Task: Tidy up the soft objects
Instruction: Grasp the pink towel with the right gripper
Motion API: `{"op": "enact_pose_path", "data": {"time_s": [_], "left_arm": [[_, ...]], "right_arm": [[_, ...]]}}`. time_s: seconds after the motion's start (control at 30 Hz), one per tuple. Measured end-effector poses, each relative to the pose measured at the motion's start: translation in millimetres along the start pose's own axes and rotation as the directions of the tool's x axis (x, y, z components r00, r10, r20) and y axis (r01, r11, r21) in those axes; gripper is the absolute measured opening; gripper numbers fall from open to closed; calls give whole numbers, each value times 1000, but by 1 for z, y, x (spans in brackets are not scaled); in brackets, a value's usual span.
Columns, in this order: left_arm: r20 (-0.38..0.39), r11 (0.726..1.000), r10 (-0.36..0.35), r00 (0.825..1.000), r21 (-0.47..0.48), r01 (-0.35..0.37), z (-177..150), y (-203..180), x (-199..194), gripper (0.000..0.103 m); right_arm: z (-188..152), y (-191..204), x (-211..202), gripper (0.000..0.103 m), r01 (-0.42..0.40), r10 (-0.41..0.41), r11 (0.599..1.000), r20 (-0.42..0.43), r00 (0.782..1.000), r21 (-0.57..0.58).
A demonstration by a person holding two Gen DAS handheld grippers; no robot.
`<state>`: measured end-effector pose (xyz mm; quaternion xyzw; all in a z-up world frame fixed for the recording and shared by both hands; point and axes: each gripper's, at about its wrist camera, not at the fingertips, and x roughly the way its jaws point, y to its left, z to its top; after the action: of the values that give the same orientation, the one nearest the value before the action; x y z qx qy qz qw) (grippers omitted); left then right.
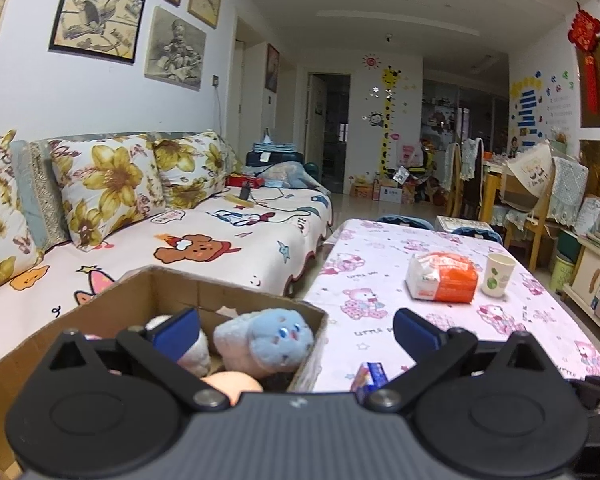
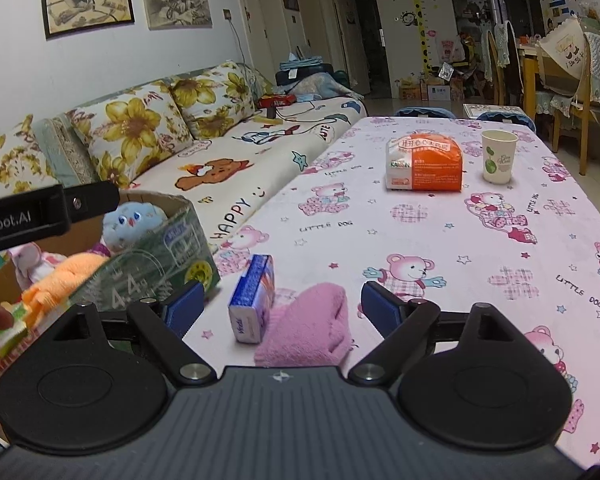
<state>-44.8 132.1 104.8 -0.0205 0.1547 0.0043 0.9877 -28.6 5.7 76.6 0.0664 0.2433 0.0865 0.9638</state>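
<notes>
The pink towel [image 2: 305, 326], a soft folded cloth, lies on the desk [image 2: 419, 248] close to its near edge, directly between the spread fingers of the right hand-held gripper [image 2: 282, 306], which is open and grips nothing. Touching the towel's left side, or just beside it, stands a small blue tissue pack [image 2: 254, 298]. To the left, at the desk's left edge next to the sofa [image 2: 228, 160], sits the cardboard box [image 2: 172, 240], already holding a blue plush toy [image 1: 270, 340], an orange cloth [image 2: 66, 276] and other soft items that are partly hidden. The left hand-held gripper [image 1: 296, 330] hangs over the box's open top, its jaws wide apart and empty. Farther back toward the far edge stand an orange-and-white packet [image 2: 423, 164] and a paper cup [image 2: 498, 156], well apart from the work. The step in hand looks to be picking up the towel for the box. To do it well, the right fingers should go down around the thick middle of the fold, not its loose edge, so the cloth bunches firmly between the pads. The left finger passes close to the tissue pack, so shifting slightly right first would avoid knocking it over or pinching it along with the towel.
</notes>
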Motion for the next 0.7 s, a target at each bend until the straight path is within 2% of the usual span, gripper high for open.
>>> {"op": "enact_pose_path", "data": {"time_s": [0.3,0.7], "left_arm": [[-13,999,-19,1000,30,19,-4,-9,4,102],[-27,996,-38,999,86,40,-12,-22,7,102]], "right_arm": [[-9,-8,2,103,11,-12,1000,-14,1000,-14],[-17,-23,26,103,15,-15,1000,-62,998,-3]]}}
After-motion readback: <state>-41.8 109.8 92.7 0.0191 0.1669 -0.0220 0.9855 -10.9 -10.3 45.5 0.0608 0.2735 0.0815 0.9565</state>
